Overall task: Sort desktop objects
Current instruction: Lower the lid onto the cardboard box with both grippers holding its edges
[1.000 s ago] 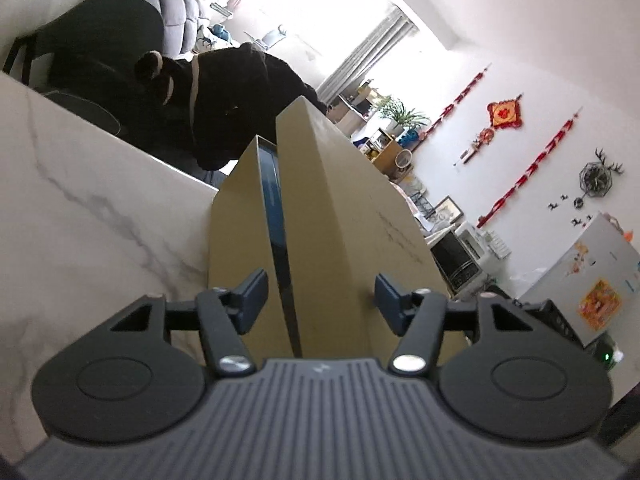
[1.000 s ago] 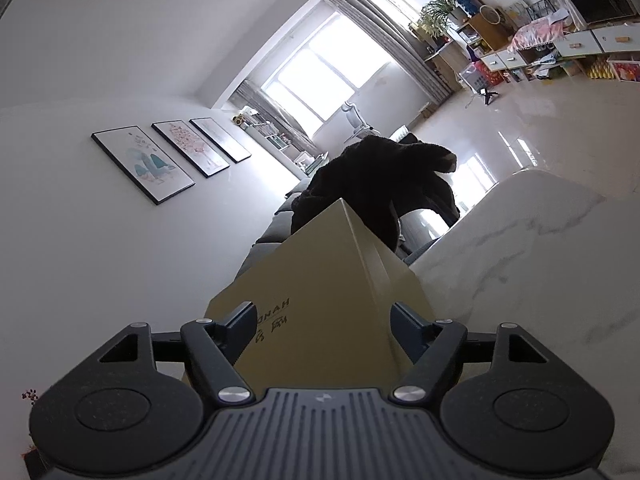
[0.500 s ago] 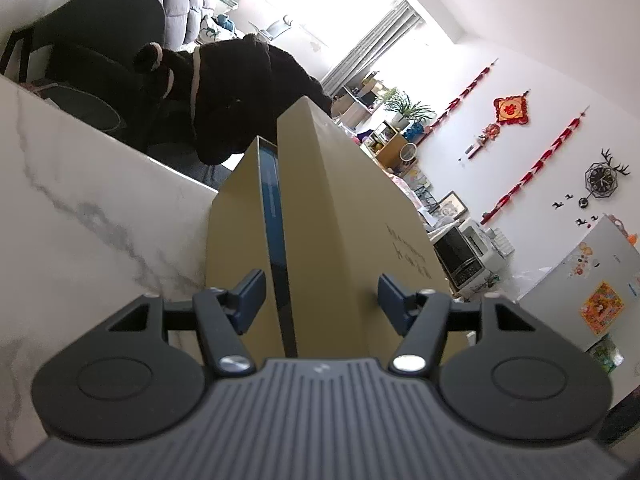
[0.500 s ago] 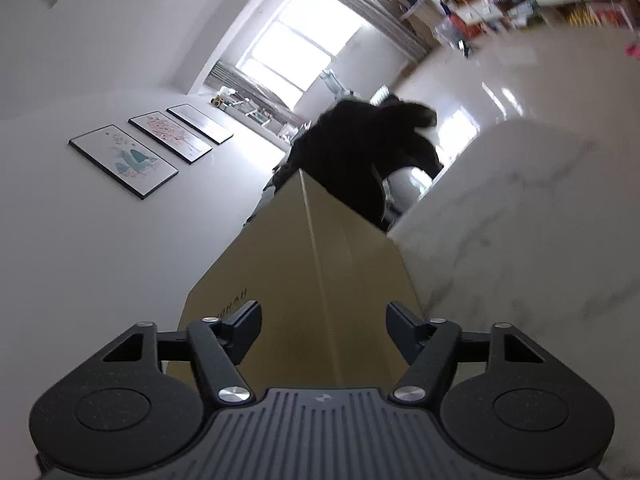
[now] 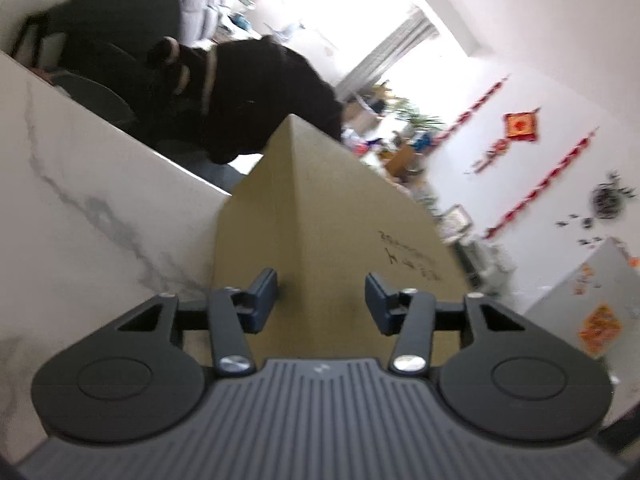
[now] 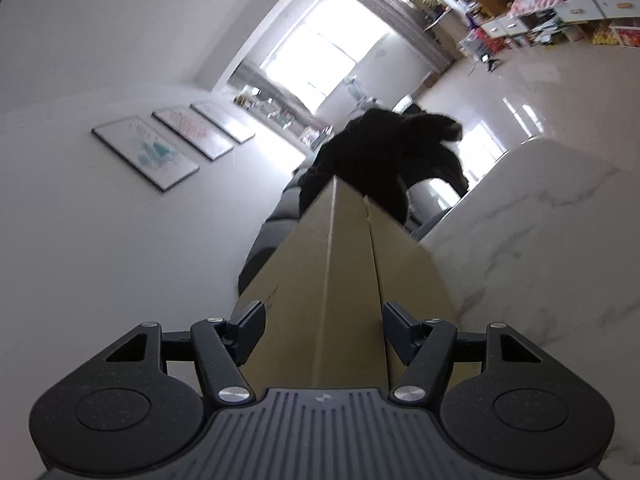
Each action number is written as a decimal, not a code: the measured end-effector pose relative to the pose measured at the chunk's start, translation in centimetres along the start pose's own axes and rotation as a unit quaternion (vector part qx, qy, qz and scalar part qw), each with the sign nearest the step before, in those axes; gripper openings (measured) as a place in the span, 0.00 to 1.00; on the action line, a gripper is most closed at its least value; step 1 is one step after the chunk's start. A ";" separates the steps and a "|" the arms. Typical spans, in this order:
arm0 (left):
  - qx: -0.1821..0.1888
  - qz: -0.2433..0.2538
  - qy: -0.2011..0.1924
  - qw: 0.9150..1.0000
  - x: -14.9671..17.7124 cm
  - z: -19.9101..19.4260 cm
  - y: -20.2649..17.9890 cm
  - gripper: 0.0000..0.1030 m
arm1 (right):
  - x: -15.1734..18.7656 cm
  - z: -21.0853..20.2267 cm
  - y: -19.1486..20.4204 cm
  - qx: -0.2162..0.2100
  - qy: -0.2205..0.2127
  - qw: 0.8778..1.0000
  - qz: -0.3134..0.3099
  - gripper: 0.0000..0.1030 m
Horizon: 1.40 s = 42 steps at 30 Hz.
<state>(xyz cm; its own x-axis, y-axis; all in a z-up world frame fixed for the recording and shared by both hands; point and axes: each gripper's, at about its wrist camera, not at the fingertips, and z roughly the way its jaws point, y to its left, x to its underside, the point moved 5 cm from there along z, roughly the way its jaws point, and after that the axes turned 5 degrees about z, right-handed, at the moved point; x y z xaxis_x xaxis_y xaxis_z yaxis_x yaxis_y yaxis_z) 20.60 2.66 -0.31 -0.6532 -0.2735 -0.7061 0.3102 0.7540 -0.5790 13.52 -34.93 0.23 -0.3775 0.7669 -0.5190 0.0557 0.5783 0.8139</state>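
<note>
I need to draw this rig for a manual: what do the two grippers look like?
Both look identical. The left gripper and right gripper each have dark blue fingertip pads on black linkage arms with silver pivot screws, round black side discs, and a ribbed grey body with a small logo.

Each hand-held gripper, left (image 5: 321, 292) and right (image 6: 323, 322), has a grey ribbed body nearest the camera, two black rounded housings with round recesses, black link arms pinned by silver screws, and dark blue pads (image 5: 262, 294) on its fingers.
</note>
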 end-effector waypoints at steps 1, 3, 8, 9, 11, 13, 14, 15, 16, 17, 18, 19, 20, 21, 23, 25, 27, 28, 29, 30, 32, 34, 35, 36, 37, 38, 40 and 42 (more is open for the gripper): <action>-0.007 0.005 -0.001 1.000 0.1 0.1 0.0 0.47 | 0.2 0.1 0.4 0.001 -0.001 1.000 -0.011 0.63; -0.003 0.008 -0.003 1.000 0.3 0.0 0.0 0.47 | 0.4 0.6 0.8 0.016 -0.010 0.999 -0.035 0.58; 0.023 -0.005 -0.002 1.000 0.1 0.2 0.2 0.48 | 0.5 1.8 0.9 0.045 -0.027 0.997 -0.064 0.58; 0.028 -0.012 -0.002 1.000 0.0 0.4 0.6 0.48 | 0.4 1.8 0.9 0.047 -0.029 0.996 -0.067 0.58; 0.034 -0.028 0.011 0.999 0.0 1.0 1.4 0.51 | 0.3 1.9 0.9 0.052 -0.031 0.995 -0.073 0.59; 0.044 -0.056 0.038 0.997 0.5 1.7 2.3 0.53 | 0.4 2.0 1.0 0.055 -0.029 0.995 -0.080 0.60; 0.054 -0.069 0.042 0.995 0.8 1.8 2.6 0.54 | 0.4 2.1 1.0 0.055 -0.028 0.995 -0.083 0.60; 0.062 -0.078 0.044 0.994 0.9 1.9 2.9 0.55 | 0.4 2.1 1.0 0.054 -0.028 0.995 -0.084 0.60; 0.069 -0.085 0.046 0.993 1.1 1.9 3.0 0.55 | 0.4 2.2 0.9 0.053 -0.027 0.995 -0.085 0.60; 0.074 -0.089 0.047 0.992 1.3 1.9 3.1 0.55 | 0.4 2.3 0.9 0.052 -0.027 0.995 -0.086 0.61; 0.078 -0.094 0.050 0.991 1.4 1.9 3.1 0.56 | 0.4 2.3 0.8 0.051 -0.027 0.995 -0.085 0.61; 0.083 -0.098 0.052 0.990 1.6 1.9 3.1 0.57 | 0.4 2.4 0.8 0.049 -0.026 0.995 -0.084 0.61; 0.085 -0.101 0.053 0.990 1.7 1.9 3.1 0.57 | 0.3 2.4 0.7 0.048 -0.026 0.995 -0.084 0.61; 0.085 -0.102 0.052 0.990 1.8 1.9 3.0 0.56 | 0.3 2.4 0.7 0.047 -0.026 0.995 -0.083 0.61; 0.085 -0.096 0.044 0.991 1.8 1.6 2.5 0.55 | 0.3 2.5 0.7 0.044 -0.026 0.995 -0.080 0.61; 0.087 -0.082 0.035 0.992 1.5 1.1 1.6 0.55 | 0.4 2.5 0.6 0.044 -0.025 0.996 -0.078 0.61; 0.077 -0.057 0.028 0.995 1.0 0.9 0.7 0.55 | 0.3 2.6 0.4 0.056 -0.025 0.996 -0.070 0.62; 0.073 -0.048 0.027 0.996 0.8 0.9 0.2 0.56 | 0.2 2.6 0.3 0.058 -0.023 0.996 -0.062 0.62; 0.071 -0.043 0.027 0.996 0.6 0.9 0.0 0.56 | 0.0 2.5 0.0 0.052 -0.024 0.997 -0.052 0.62; 0.068 -0.039 0.027 0.997 0.4 1.1 -0.2 0.56 | -0.1 2.4 -0.1 0.049 -0.025 0.997 -0.046 0.62; 0.062 -0.037 0.027 0.997 0.2 1.4 -0.1 0.56 | -0.2 2.4 -0.2 0.048 -0.025 0.998 -0.045 0.62; 0.058 -0.036 0.026 0.997 0.2 1.4 0.2 0.56 | -0.3 2.5 -0.3 0.049 -0.024 0.997 -0.046 0.62; 0.056 -0.034 0.026 0.998 0.3 1.5 0.2 0.56 | -0.3 2.5 -0.3 0.050 -0.024 0.997 -0.047 0.62; 0.053 -0.031 0.025 0.998 0.2 1.5 0.2 0.56 | -0.3 2.5 -0.2 0.052 -0.024 0.997 -0.049 0.62; 0.050 -0.027 0.024 0.998 0.2 1.5 0.2 0.57 | -0.3 2.6 -0.2 0.054 -0.024 0.997 -0.050 0.62; 0.047 -0.023 0.023 0.998 0.1 1.6 0.2 0.57 | -0.3 2.6 -0.2 0.055 -0.023 0.997 -0.051 0.62; 0.041 -0.016 0.021 0.999 -0.1 1.7 0.2 0.59 | -0.3 2.7 -0.2 0.058 -0.023 0.997 -0.054 0.63; 0.032 -0.014 0.016 0.999 -0.5 2.0 0.5 0.59 | -0.9 2.7 0.1 0.059 -0.028 0.996 -0.058 0.65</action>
<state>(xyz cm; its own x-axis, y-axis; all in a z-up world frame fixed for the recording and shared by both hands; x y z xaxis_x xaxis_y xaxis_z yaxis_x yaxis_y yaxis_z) 22.39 1.96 -1.04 -0.6838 -0.2738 -0.6763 0.3348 0.7059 -0.6242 16.35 -34.82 0.11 -0.3351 0.7058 -0.6241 0.1249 0.6899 0.7131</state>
